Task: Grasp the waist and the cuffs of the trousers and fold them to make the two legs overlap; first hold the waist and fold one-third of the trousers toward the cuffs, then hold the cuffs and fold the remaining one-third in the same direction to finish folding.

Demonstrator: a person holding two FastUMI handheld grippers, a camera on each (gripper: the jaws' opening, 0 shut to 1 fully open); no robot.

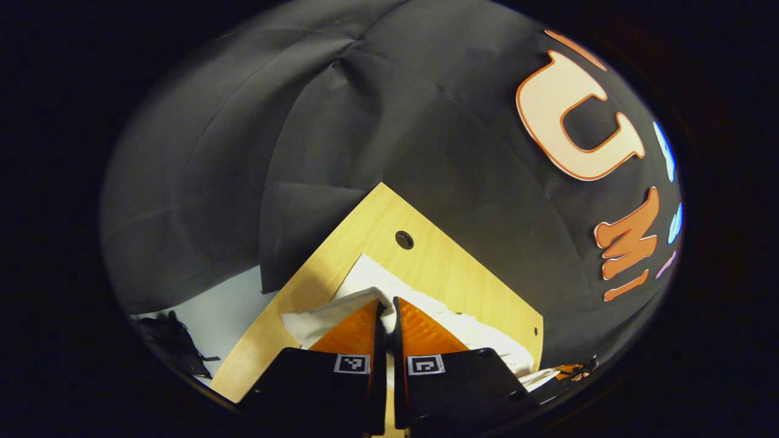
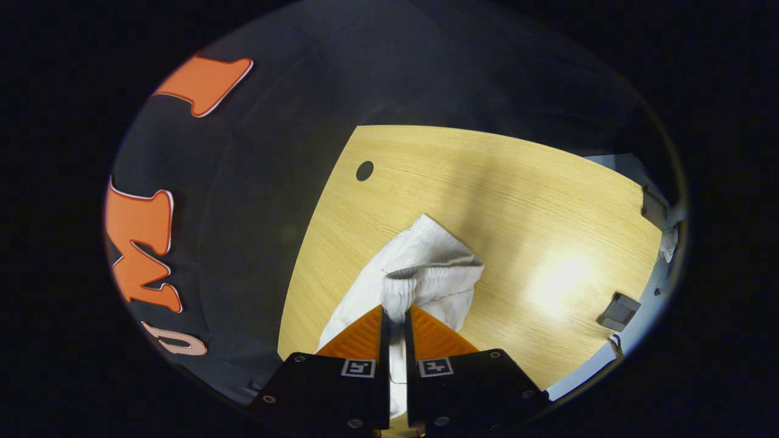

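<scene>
Left tongs pinching white trousers, right tongs pinching trousers, wooden table

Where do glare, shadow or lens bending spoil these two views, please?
Right gripper view: a bright glare patch on the table beside the trousers, and a soft shadow band above them. Left gripper view: the fisheye bends the table's edges; the trousers look bright but readable.

Left gripper pinches white trousers between nearly closed fingers, above wooden table near its far corner.
</scene>
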